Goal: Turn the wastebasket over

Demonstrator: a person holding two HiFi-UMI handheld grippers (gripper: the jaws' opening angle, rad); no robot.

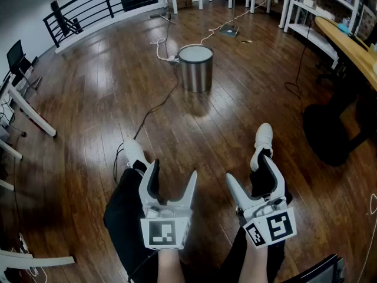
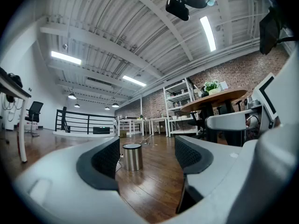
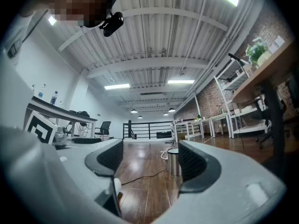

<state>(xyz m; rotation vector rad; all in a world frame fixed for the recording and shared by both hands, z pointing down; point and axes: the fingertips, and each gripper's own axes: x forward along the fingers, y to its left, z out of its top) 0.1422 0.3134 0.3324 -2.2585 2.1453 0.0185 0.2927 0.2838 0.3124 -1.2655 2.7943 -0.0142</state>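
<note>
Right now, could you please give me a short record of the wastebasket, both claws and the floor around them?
wastebasket: metal cylinder, standing on the wooden floor, flat pale top up
left claw: open, empty, well short of the wastebasket
right claw: open, empty, also well short of it
black cable: lies on the floor, running up beside the wastebasket
task state: wastebasket not yet touched

The wastebasket [image 1: 195, 69] is showing silver; the floor [image 1: 88, 99], dark brown planks; left hand-held gripper [image 1: 174, 171] and right hand-held gripper [image 1: 250, 170], white.
</note>
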